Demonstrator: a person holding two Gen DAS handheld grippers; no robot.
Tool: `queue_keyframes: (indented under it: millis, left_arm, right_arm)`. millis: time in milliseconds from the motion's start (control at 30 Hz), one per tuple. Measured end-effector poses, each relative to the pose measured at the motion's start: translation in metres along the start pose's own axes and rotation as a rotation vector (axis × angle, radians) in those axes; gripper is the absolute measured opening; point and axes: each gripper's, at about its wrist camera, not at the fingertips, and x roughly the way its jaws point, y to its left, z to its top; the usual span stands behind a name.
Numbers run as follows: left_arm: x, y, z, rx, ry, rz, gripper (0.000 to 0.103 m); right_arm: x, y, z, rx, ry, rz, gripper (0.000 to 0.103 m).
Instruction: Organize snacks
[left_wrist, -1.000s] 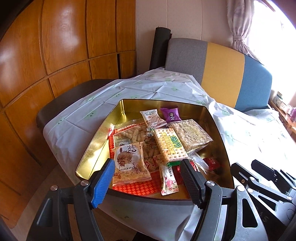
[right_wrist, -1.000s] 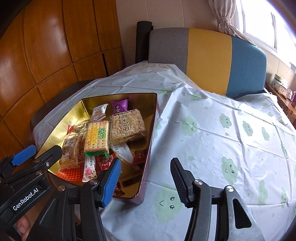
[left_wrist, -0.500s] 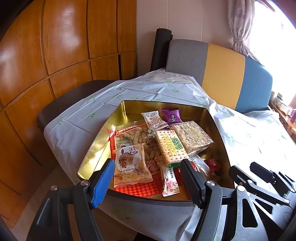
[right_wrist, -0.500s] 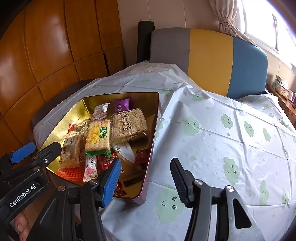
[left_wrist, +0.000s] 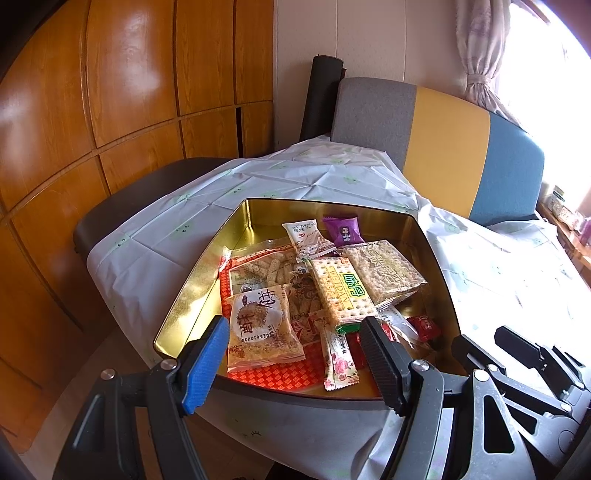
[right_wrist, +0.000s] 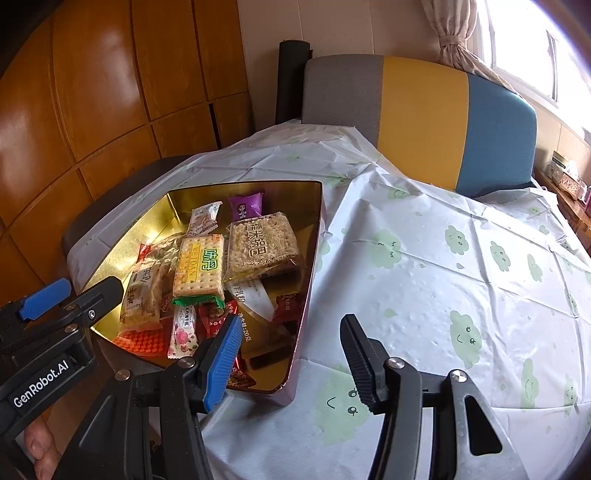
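Observation:
A gold metal tin (left_wrist: 192, 291) (right_wrist: 310, 266) sits on the table and holds several snack packets. Among them are a yellow-green cracker pack (left_wrist: 341, 293) (right_wrist: 199, 266), a clear rice-cake pack (left_wrist: 384, 271) (right_wrist: 260, 247), a purple candy (left_wrist: 342, 230) (right_wrist: 245, 206) and a tan pastry packet (left_wrist: 260, 328). My left gripper (left_wrist: 291, 354) hovers open over the tin's near edge, nothing between its fingers. My right gripper (right_wrist: 291, 350) stands open just right of the tin's near corner, holding nothing. Each gripper's body shows at the edge of the other's view.
The table carries a white cloth (right_wrist: 424, 266) printed with green clouds. A grey, yellow and blue chair back (right_wrist: 417, 110) stands behind it, and wooden cabinet panels (left_wrist: 110, 92) line the left. A dark chair seat (left_wrist: 129, 199) sits at the table's left.

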Motion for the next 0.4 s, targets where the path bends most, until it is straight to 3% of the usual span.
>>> queue_keyframes:
  millis: [400]
  left_arm:
    - [-0.0013, -0.0008, 0.0004, 0.015, -0.022, 0.001, 0.073]
  right_arm:
    - [0.0036, -0.0015, -0.0045, 0.003, 0.012, 0.000, 0.056]
